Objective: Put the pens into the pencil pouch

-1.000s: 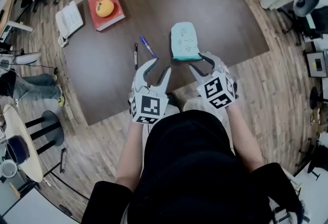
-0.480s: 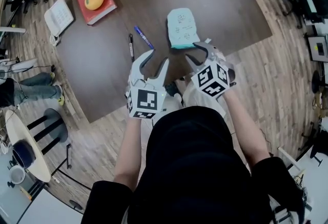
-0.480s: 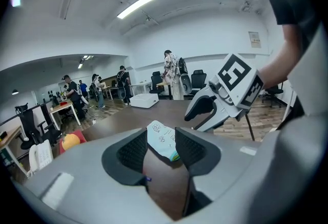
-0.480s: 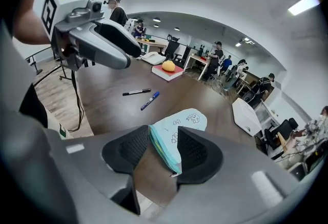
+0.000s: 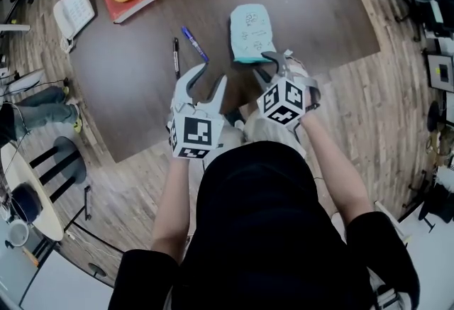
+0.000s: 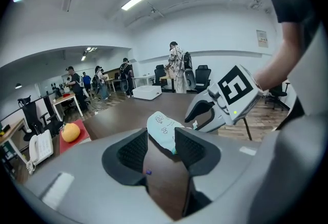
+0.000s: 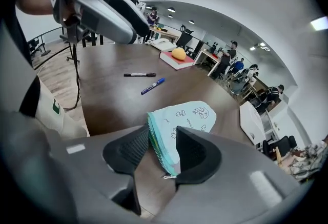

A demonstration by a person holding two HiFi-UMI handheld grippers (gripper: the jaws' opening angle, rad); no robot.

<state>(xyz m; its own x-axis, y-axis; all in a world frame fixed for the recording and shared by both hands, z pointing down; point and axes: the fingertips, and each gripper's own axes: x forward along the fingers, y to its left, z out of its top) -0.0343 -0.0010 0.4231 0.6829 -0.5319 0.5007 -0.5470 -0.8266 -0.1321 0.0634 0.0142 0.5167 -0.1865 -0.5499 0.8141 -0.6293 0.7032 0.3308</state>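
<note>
Mint-green, the pouch [image 5: 252, 33] is now framed at its near zip edge by the lowered right gripper [image 5: 261, 64]. Its jaws have just been narrowed, but nothing is clamped yet. The left gripper [image 5: 211, 74] is held released beside the pouch. The blue pen [image 5: 194, 44] and black pen [image 5: 176, 58] are left untouched to the pouch's left, so opening it is judged the step in hand.

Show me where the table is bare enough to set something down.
Bare: the table right of the pouch, out to its right edge, and left of the black pen, below the red book. Crowded: the middle, with the blue pen and pouch close by.
</note>
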